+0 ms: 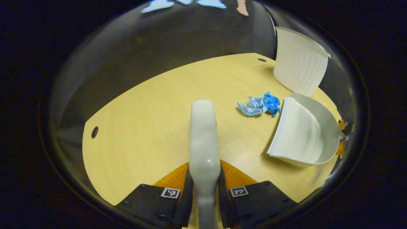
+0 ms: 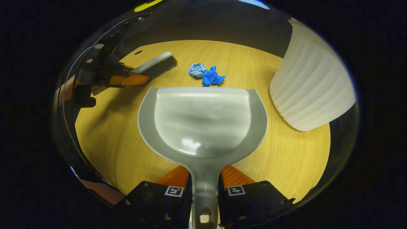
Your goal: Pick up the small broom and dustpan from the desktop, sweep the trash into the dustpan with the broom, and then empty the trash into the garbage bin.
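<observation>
Left gripper point(image 1: 205, 190) clamped the broom point(image 1: 203, 133), right gripper point(image 2: 205, 194) gripped the dustpan point(image 2: 203, 121) just short of the crumpled trash point(image 2: 206, 74) beside the bin point(image 2: 311, 82), where a hard sweep risked flicking it past the lip.

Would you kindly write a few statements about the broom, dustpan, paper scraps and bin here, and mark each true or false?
1. The left gripper is shut on the small grey broom. True.
2. The crumpled blue paper scraps already lie inside the grey plastic dustpan. False: they lie on the wooden desktop just beyond its front edge.
3. The right gripper grips the dustpan's handle. True.
4. The white ribbed garbage bin lies tipped over on the desktop. False: it stands upright.
</observation>
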